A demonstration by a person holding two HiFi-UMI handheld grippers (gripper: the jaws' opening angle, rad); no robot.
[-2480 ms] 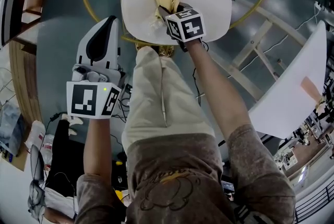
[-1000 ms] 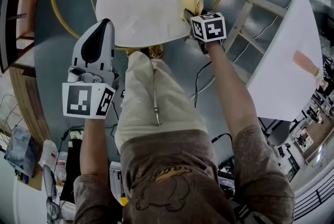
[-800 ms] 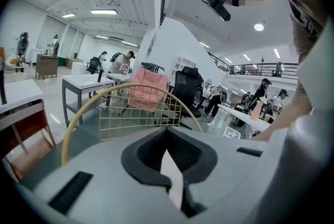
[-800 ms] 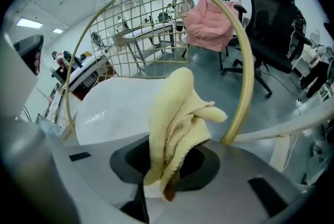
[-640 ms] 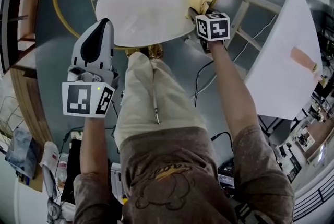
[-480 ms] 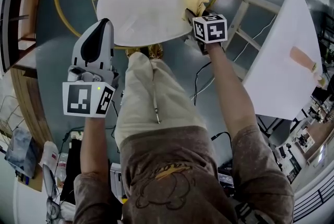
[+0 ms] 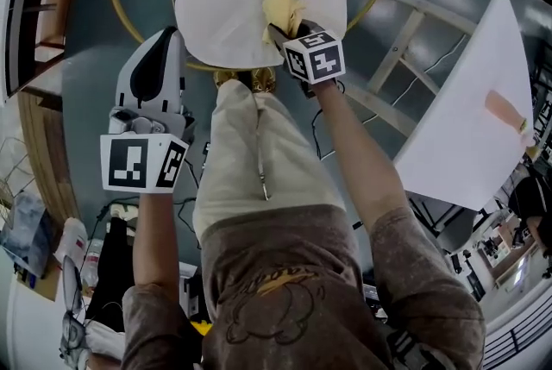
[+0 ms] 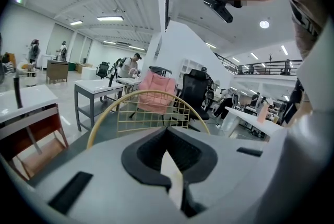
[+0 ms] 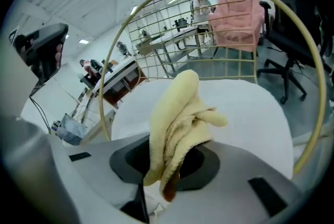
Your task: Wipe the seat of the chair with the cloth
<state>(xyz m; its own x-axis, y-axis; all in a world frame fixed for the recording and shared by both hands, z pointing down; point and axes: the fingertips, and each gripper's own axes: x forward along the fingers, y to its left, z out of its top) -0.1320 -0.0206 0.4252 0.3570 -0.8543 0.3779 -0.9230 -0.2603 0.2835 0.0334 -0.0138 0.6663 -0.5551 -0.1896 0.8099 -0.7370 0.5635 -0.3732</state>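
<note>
Cloth (image 7: 278,9) has swung back from the right edge to the middle of the seat (image 7: 220,10), bunched ahead of the right gripper (image 7: 287,30), whose fingers clamp it. Wiping's mid-pass, I'd guess. Left gripper (image 7: 166,40) is pinched closed, empty, off to the side.

Right claw (image 9: 166,187), jaws clamped on a folded yellow cloth (image 9: 180,121). The cloth stands above the white chair seat (image 9: 253,113); the gold wire backrest (image 9: 172,56) arches behind.

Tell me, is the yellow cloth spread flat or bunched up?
Bunched up: the cloth sticks out in thick folds from the right gripper, which is shut on it.
</note>
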